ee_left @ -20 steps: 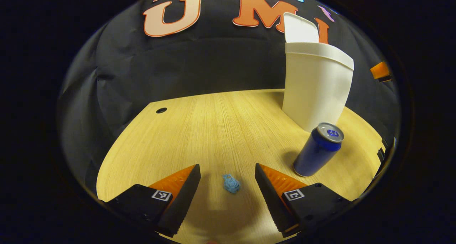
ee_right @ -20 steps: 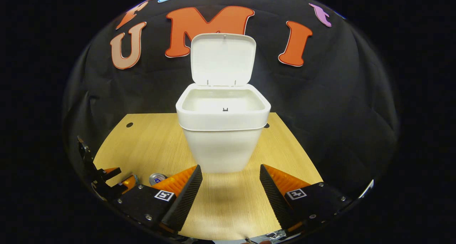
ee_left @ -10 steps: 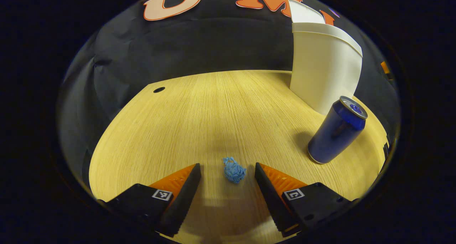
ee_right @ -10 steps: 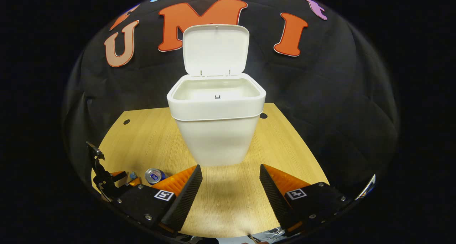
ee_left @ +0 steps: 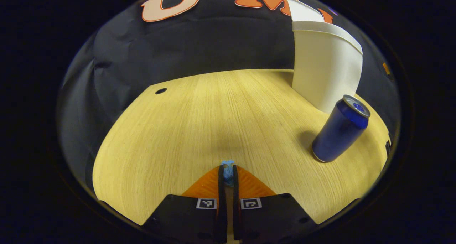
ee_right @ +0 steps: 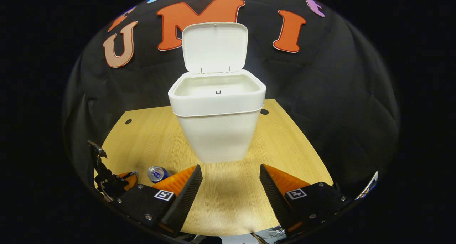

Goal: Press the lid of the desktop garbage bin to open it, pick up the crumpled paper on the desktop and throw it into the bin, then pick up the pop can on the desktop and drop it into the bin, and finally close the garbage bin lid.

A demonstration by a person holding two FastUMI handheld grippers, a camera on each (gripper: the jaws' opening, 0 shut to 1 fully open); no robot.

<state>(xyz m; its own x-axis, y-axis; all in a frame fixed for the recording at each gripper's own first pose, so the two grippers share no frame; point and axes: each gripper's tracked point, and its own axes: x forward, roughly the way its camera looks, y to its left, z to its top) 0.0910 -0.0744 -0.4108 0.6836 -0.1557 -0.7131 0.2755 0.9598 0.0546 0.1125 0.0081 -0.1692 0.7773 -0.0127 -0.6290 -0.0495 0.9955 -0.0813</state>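
Both views were dim overall, with warm light falling from above onto the table [ee_left: 199, 123]. The can [ee_left: 340, 130] cast a soft shadow to its left in the left gripper view; the bin [ee_right: 218, 130] threw a faint shadow on the wood beneath it in the right gripper view. The cloth wall [ee_right: 338, 87] stayed nearly black, folds barely lit. Fisheye bending was strong at the edges: table borders curved, bin leaning. Focus was sharp centrally, softer toward the rim. No glare noted.

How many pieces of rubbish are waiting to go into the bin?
2. A small blue paper ball is pinched between the left gripper's fingers, low over the table. A blue can stands upright beside the open white bin. The bin's floor is hidden, so more may lie inside.
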